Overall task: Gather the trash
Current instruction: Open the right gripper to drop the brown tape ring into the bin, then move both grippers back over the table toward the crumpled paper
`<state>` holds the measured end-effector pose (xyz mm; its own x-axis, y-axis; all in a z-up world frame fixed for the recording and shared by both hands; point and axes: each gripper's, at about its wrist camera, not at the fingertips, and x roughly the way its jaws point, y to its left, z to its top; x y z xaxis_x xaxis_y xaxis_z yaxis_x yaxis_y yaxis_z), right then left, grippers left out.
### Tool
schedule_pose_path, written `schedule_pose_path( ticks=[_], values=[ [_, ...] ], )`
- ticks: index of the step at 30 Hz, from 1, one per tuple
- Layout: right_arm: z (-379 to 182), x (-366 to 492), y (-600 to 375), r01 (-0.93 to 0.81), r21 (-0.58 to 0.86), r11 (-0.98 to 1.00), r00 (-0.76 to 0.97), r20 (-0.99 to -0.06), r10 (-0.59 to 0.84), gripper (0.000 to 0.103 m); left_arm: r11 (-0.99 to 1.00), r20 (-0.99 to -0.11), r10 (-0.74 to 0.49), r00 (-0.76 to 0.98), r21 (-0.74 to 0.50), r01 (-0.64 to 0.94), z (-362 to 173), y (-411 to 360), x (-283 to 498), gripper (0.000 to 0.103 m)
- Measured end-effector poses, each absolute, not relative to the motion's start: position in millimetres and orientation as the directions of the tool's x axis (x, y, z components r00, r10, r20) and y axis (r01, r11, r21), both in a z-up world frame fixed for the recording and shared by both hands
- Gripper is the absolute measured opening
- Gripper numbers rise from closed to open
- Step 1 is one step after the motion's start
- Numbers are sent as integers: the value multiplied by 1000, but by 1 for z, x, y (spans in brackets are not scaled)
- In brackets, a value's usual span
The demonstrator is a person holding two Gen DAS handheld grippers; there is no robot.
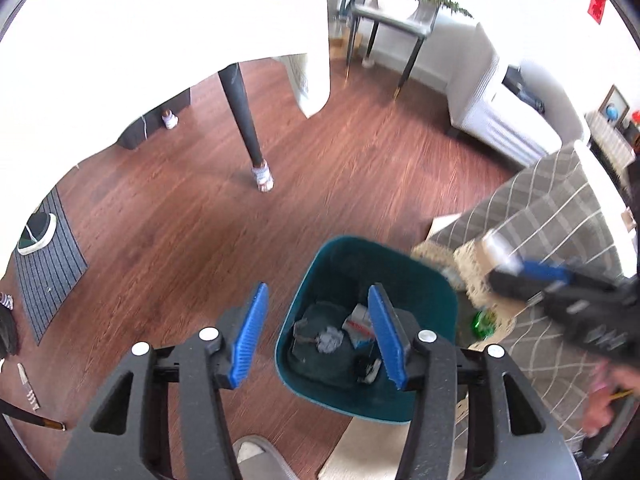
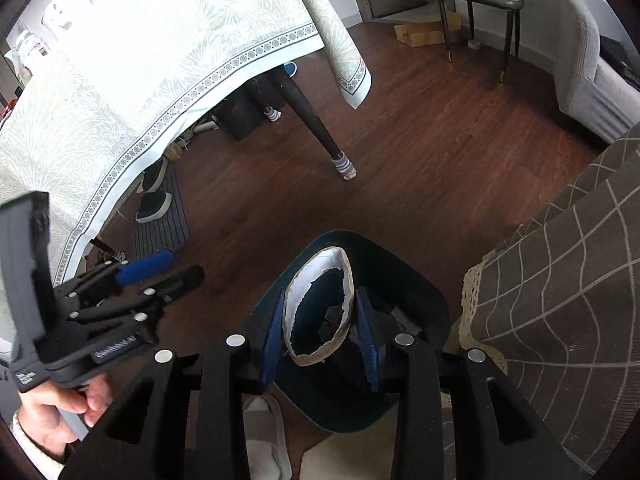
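Observation:
A teal trash bin (image 1: 420, 276) stands on the wood floor with several scraps inside: grey crumpled paper (image 1: 330, 338) and a small carton (image 1: 360, 318). My left gripper (image 1: 318, 334) is open and empty, above the bin's left rim. My right gripper (image 2: 320, 336) is shut on a squashed cardboard tube ring (image 2: 318, 308), held right over the bin (image 2: 404, 276). In the left wrist view the right gripper (image 1: 520, 268) is blurred at the right, with a white piece between its pads. The left gripper (image 2: 160, 268) shows at the left of the right wrist view.
A table with a white cloth (image 2: 160, 60) and a dark sock-capped leg (image 2: 316, 128) stands beyond the bin. A grey patterned sofa throw (image 2: 560, 280) is at the right. A green object (image 1: 484, 322) lies by the bin. A striped mat (image 1: 44, 268) with shoes lies left. A slipper (image 2: 264, 436) is below.

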<state>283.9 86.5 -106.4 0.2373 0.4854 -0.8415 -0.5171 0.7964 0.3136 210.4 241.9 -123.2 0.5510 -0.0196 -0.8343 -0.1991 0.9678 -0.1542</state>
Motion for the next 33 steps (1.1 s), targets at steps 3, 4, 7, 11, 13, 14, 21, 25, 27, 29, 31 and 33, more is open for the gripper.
schedule_pose_path(
  ticks=[3,4,7,11,13,14,21,25,27,29,31,33],
  values=[
    [-117,283,91,-521,299,799,218,-859,464,35,967,-804,-19,594,-165,-193,-106,240,207,51],
    [-121,282,93,-522,295,800,211,-864,456,35,967,-794,-22,607,-170,-188,-100,239,206,50],
    [-130,281,98,-524,283,803,195,-878,436,35,968,-769,-29,638,-181,-174,-84,236,204,46],
    [-142,280,102,-523,278,806,172,-892,419,35,972,-744,-32,668,-180,-153,-68,230,202,43],
    [-147,280,104,-526,272,806,157,-900,406,35,972,-730,-40,682,-187,-143,-61,228,201,42],
    [-150,279,105,-530,266,806,151,-905,398,35,972,-723,-44,689,-191,-139,-57,227,201,42],
    [-160,276,107,-537,246,807,129,-922,366,37,969,-688,-70,723,-219,-115,-36,214,197,42],
    [-163,275,106,-541,245,805,127,-922,366,37,968,-678,-79,731,-226,-105,-30,210,197,42],
    [-164,274,107,-544,243,803,124,-923,363,38,969,-676,-83,732,-228,-100,-28,209,196,42],
    [-166,274,107,-545,244,802,113,-927,359,47,970,-673,-86,735,-226,-93,-27,207,197,42],
    [-166,273,109,-550,242,799,110,-928,357,48,971,-669,-85,738,-221,-89,-26,205,196,42],
    [-165,272,110,-556,244,794,110,-926,361,48,971,-662,-87,744,-222,-85,-23,204,196,42]
  ],
)
